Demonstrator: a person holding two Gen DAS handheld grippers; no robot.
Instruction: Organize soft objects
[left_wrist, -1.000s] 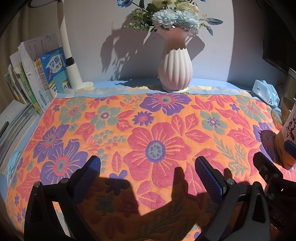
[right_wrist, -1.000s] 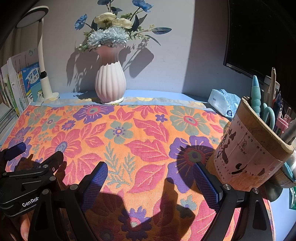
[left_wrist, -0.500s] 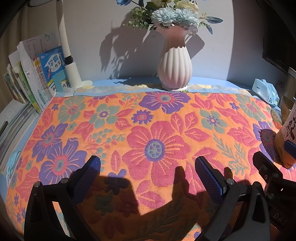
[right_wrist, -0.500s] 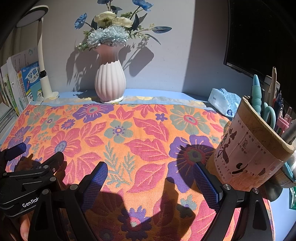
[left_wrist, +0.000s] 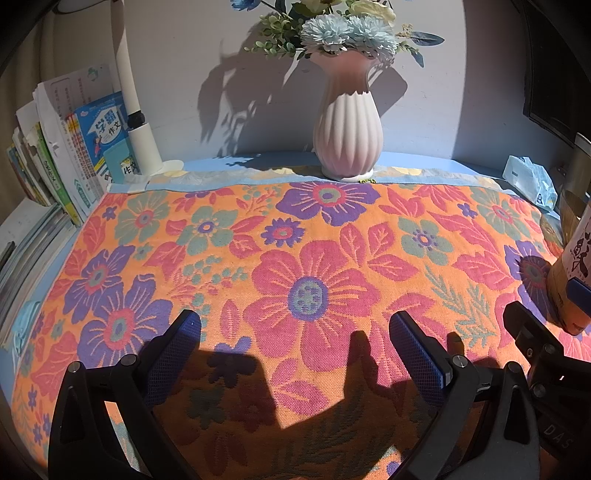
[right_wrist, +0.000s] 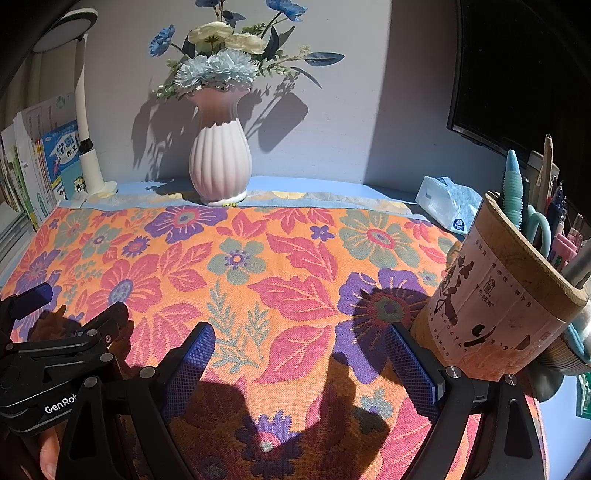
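Floral cloth (left_wrist: 314, 258) spread flat over the desk, long axis running left to right, far edge just in front of the pink vase (left_wrist: 347, 136). Left gripper (left_wrist: 295, 332) released, jaws wide, hovering above the near middle of the cloth, nothing between the pads. Right gripper (right_wrist: 299, 343) likewise released and empty, above the near right part, close beside the pen holder (right_wrist: 495, 306). Near edge directly below both; probably each equally near its own half.
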